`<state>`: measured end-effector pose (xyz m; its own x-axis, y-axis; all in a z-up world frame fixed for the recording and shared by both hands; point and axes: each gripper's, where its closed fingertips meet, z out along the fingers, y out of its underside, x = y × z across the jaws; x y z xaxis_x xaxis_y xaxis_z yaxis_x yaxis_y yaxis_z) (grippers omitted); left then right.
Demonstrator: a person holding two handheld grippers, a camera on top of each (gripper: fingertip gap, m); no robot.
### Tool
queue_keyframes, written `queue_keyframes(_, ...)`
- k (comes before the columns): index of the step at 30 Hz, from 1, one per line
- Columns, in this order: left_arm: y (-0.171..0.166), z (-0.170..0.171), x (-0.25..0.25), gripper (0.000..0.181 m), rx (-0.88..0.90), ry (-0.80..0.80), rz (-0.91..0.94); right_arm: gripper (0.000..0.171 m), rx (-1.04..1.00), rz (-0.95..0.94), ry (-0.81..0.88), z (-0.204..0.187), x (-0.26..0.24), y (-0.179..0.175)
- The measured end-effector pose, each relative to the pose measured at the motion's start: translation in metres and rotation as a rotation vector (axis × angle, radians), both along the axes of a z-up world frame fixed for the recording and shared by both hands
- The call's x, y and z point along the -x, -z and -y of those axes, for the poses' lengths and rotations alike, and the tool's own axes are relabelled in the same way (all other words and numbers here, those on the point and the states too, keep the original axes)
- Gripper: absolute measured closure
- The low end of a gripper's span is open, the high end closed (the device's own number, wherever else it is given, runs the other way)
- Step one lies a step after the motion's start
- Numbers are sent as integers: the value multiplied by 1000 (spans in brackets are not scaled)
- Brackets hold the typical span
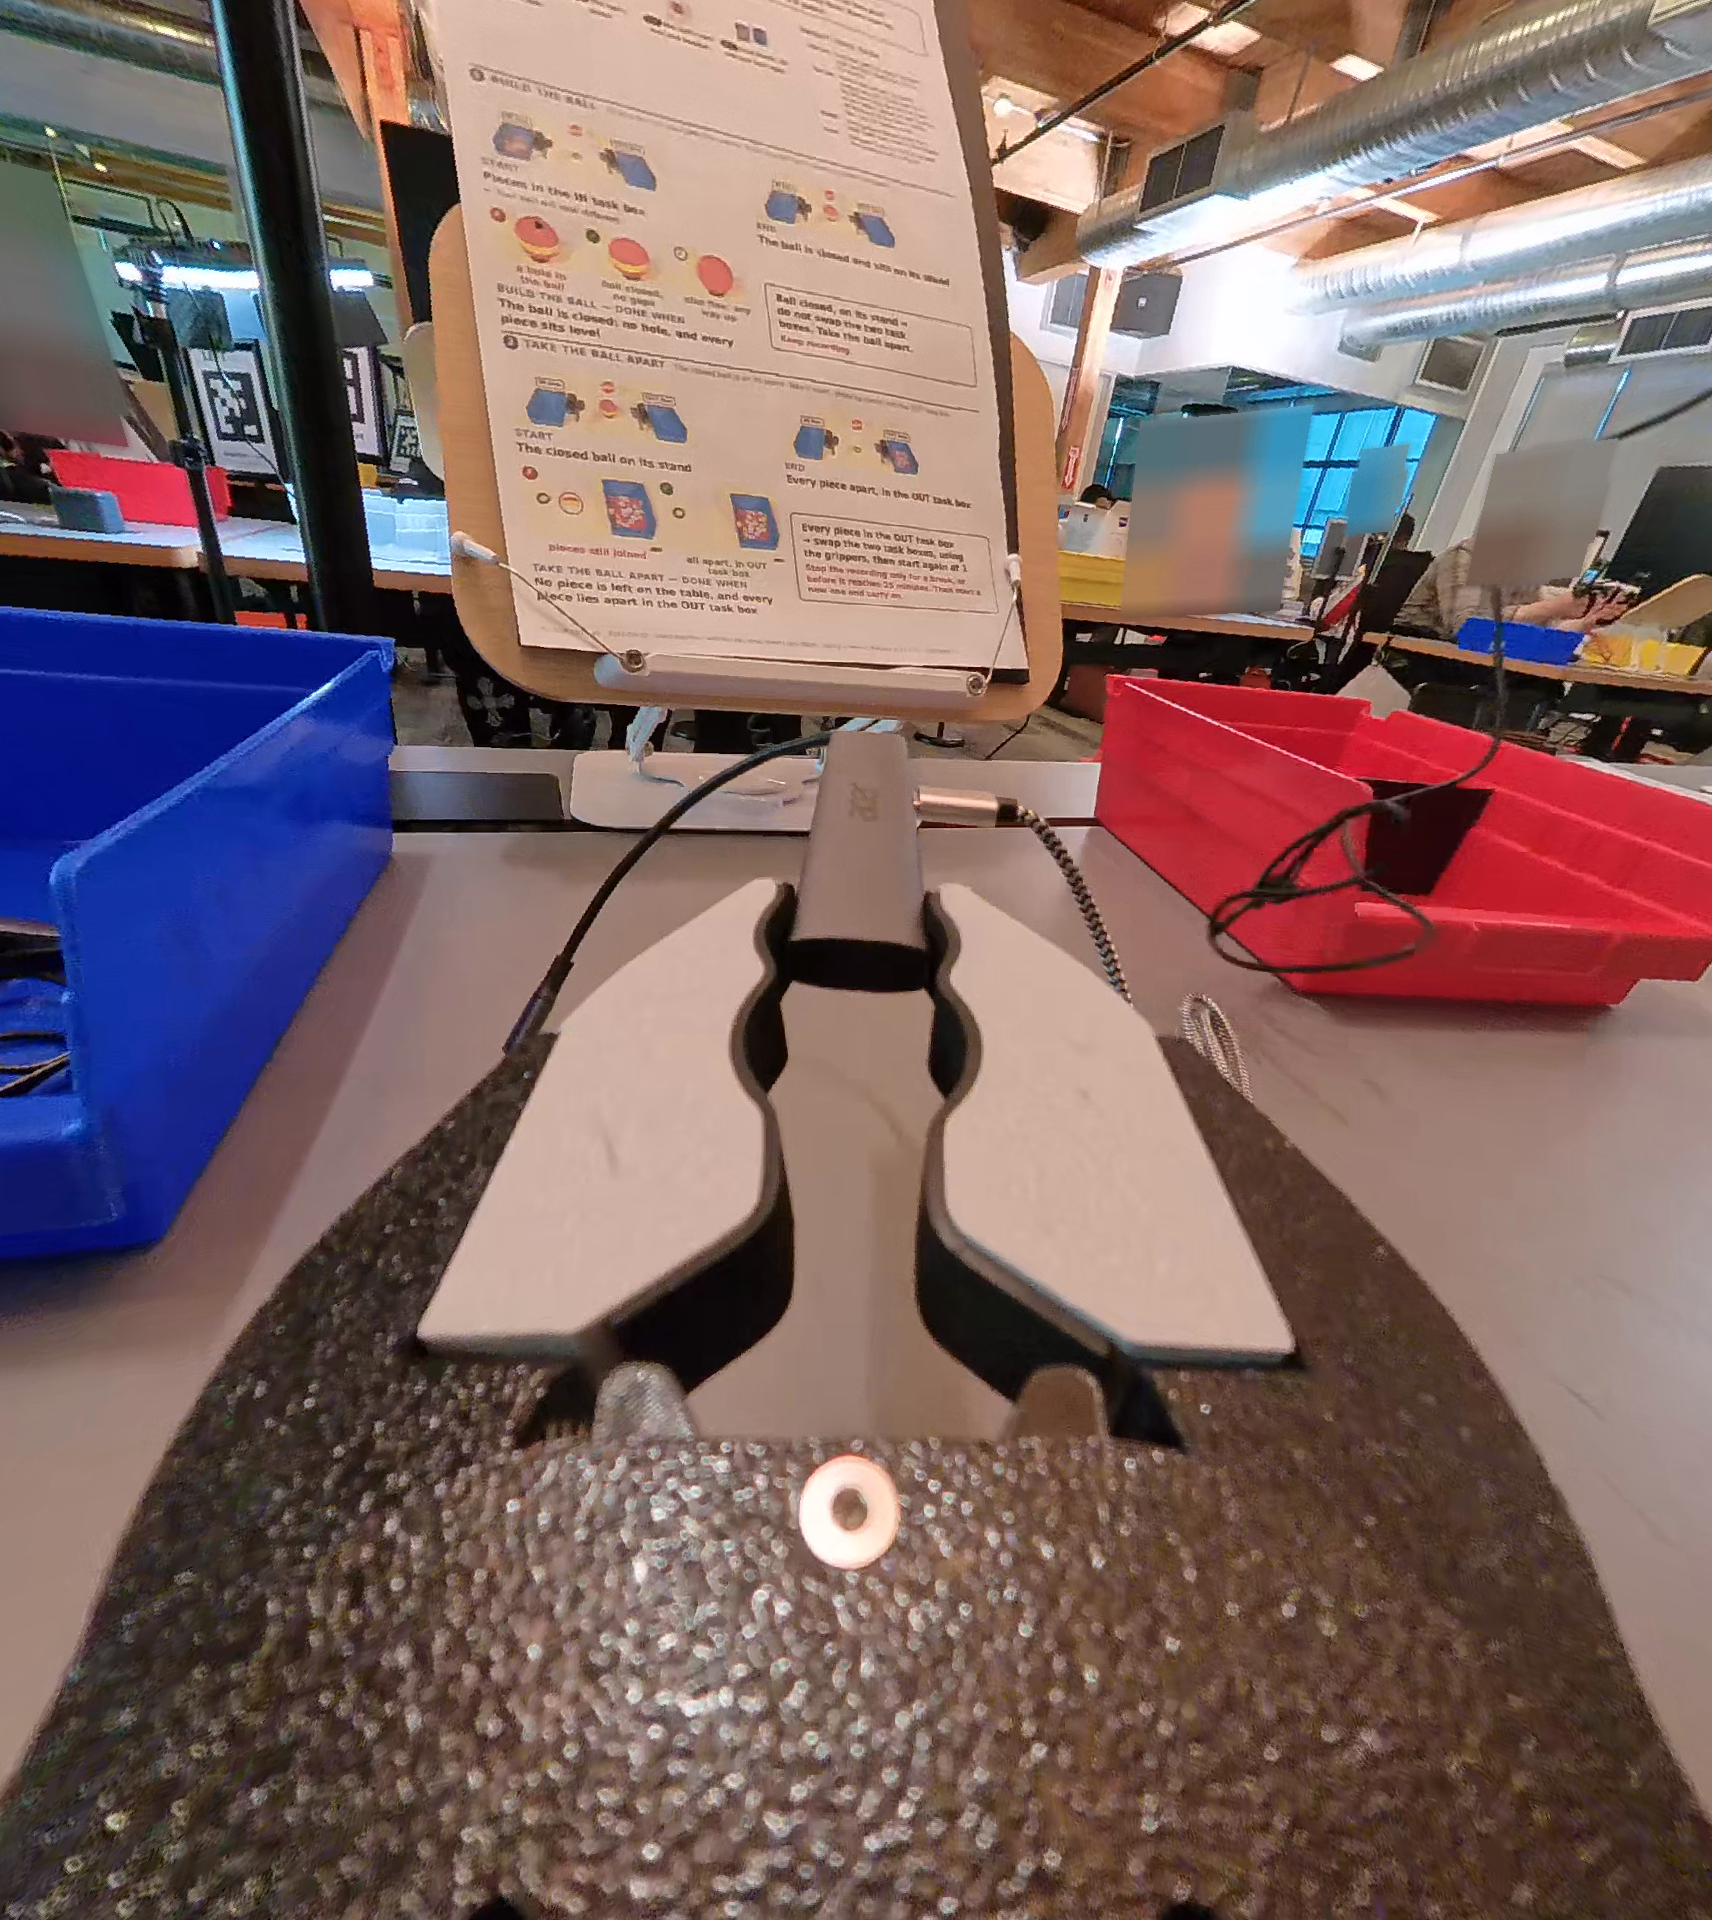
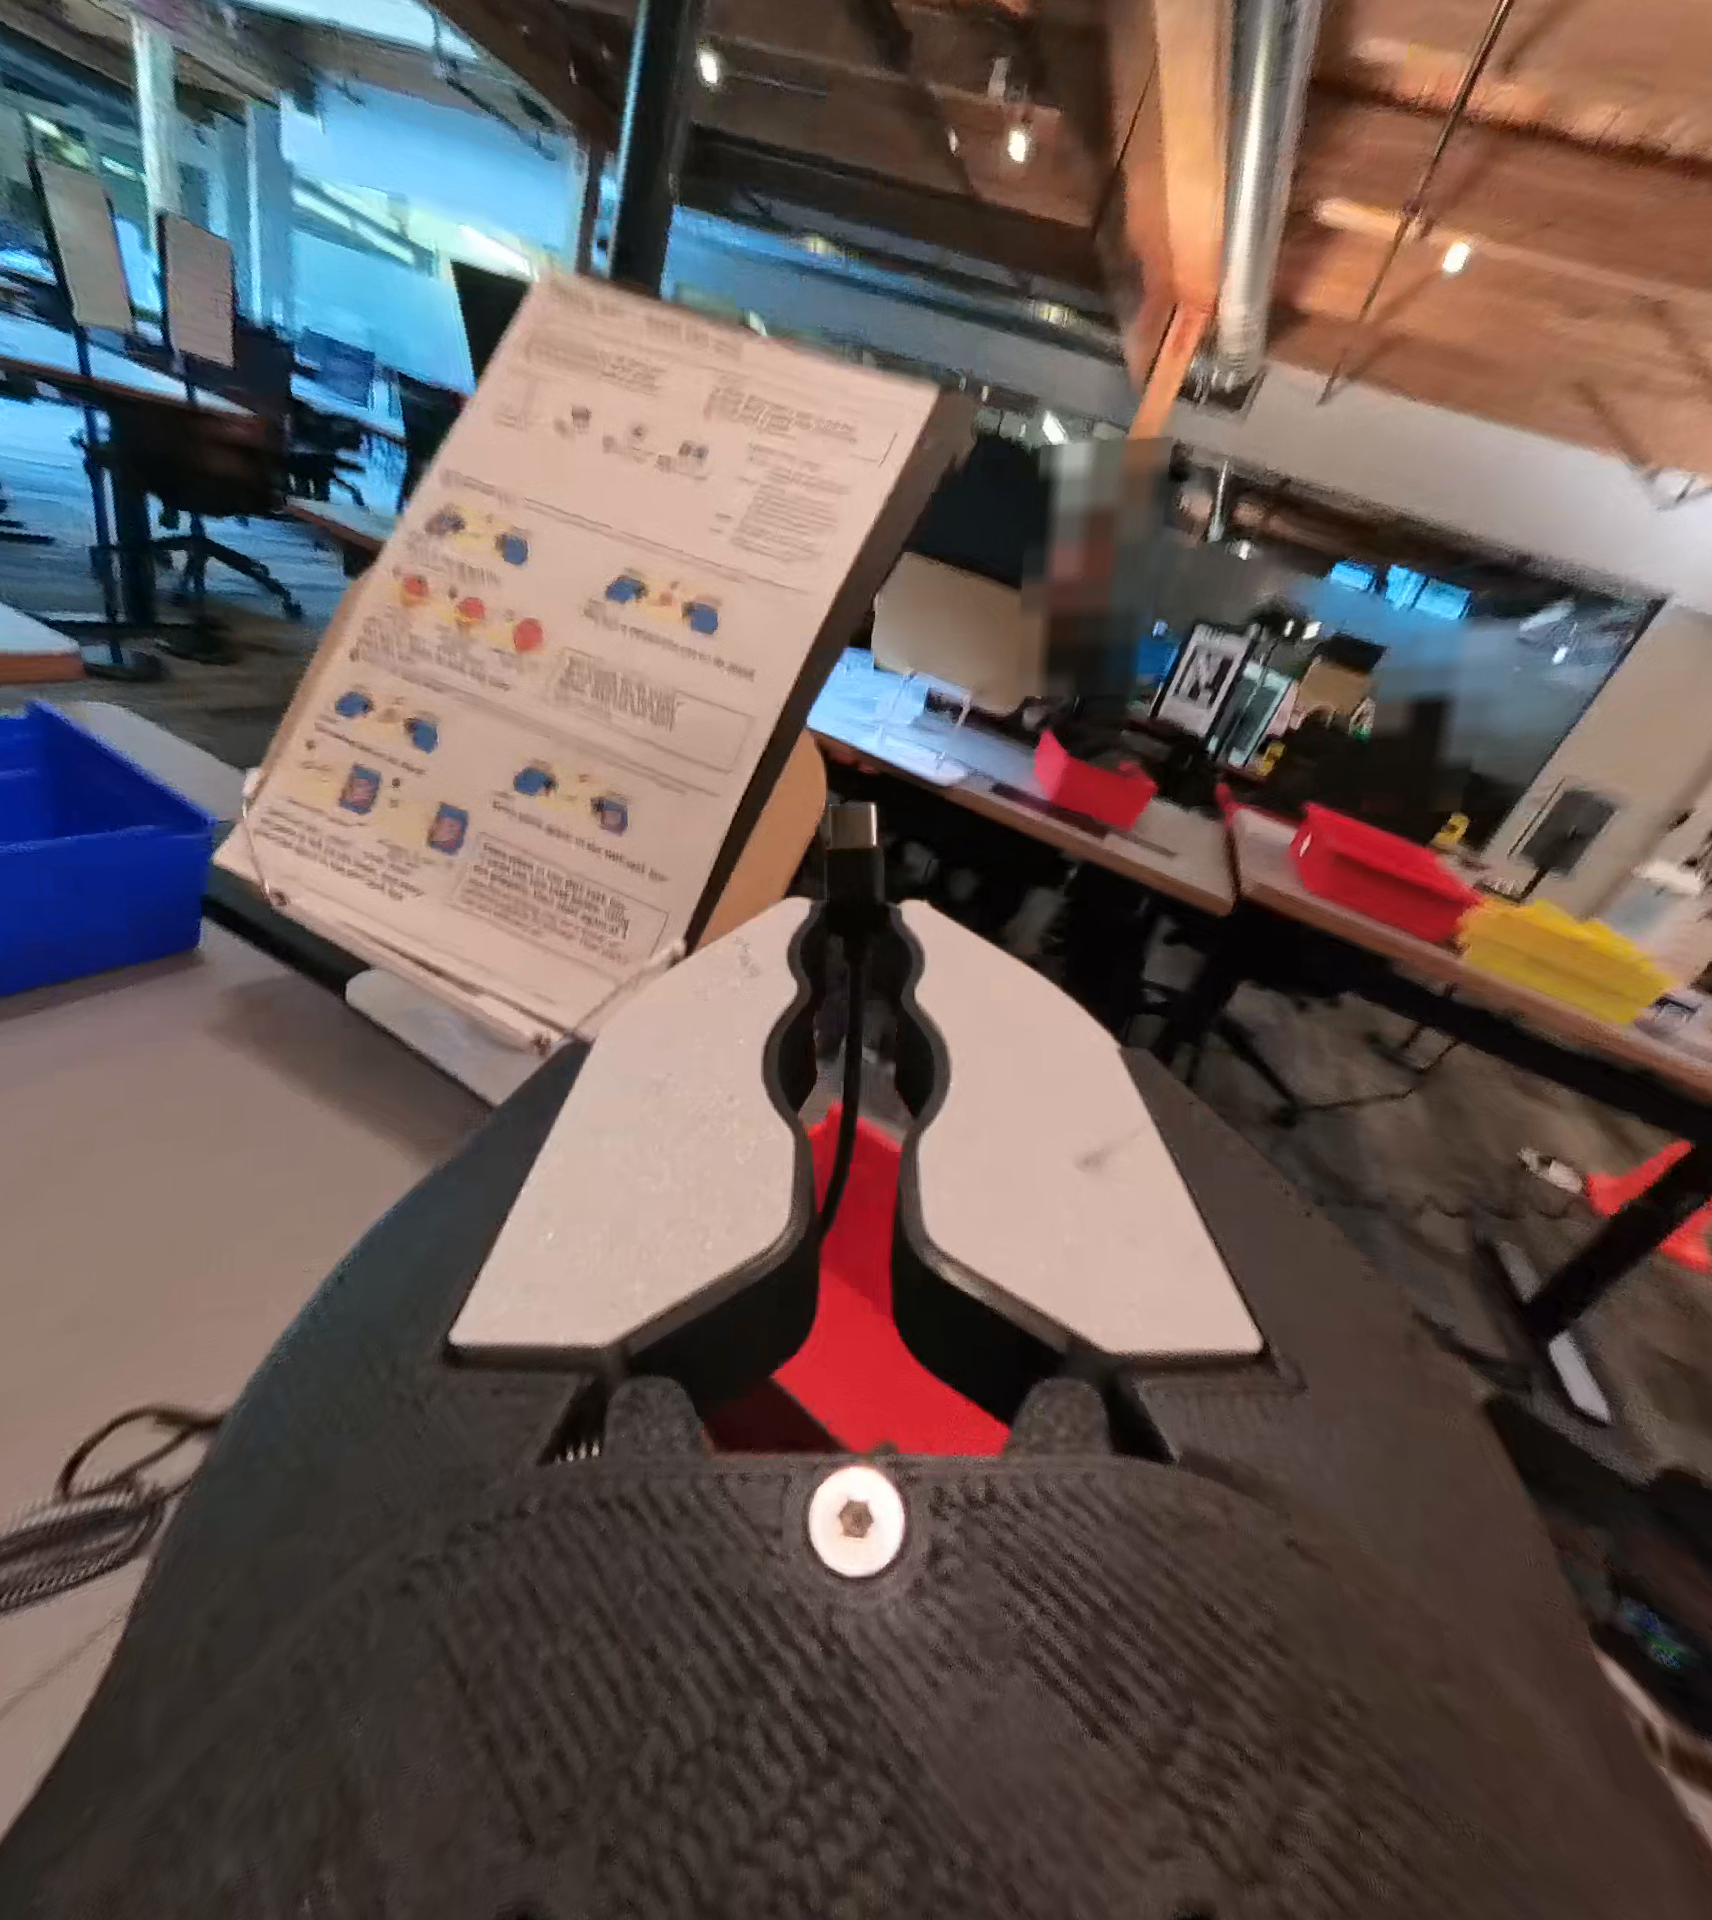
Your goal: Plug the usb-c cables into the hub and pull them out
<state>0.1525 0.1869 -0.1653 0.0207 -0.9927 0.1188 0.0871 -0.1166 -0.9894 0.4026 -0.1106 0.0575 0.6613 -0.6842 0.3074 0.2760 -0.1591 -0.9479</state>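
Observation:
In the left wrist view my left gripper (image 1: pixel 854 914) is shut on the near end of a grey USB hub (image 1: pixel 857 842) that lies on the table and points away from me. A braided cable (image 1: pixel 1080 894) with a metal plug (image 1: pixel 961 803) sits in the hub's right side. A thin black cable (image 1: pixel 623 883) leaves the hub's far end and curves left. In the right wrist view my right gripper (image 2: pixel 854 920) is shut on a black USB-C cable (image 2: pixel 847 1081), its plug (image 2: pixel 852 831) sticking out past the fingertips, raised above a red bin (image 2: pixel 873 1340).
A blue bin (image 1: pixel 208 883) with cables stands left and a red bin (image 1: pixel 1517 894) with a black cable right. A sheet of paper on a wooden stand (image 1: pixel 748 416) rises behind the hub. A coiled braided cable (image 2: pixel 21 1548) lies on the table at the left of the right wrist view. The tips of one gripper are about 45 cm away from the tips of the other.

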Motion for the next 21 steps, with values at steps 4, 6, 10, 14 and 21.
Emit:
queue_keyframes(4, 1, 4, -1, 158, -24, 9, -8, 161, -59, 97, -85, -10, 31, -60)
queue_keyframes(6, 1, 5, -1, 158, -29, 13, -11, 161, -58, 159, -103, -14, 47, -97)
queue_keyframes(10, 1, 6, -2, 158, -33, 20, -13, 161, 21, 217, -57, -20, 46, -140)
queue_keyframes(14, 1, 6, -2, 158, -33, 23, -14, 160, 118, 149, -25, -26, 8, -109)
queue_keyframes(21, 0, 7, -1, 158, -24, 36, -7, 161, 191, 49, 28, -21, -34, -16)
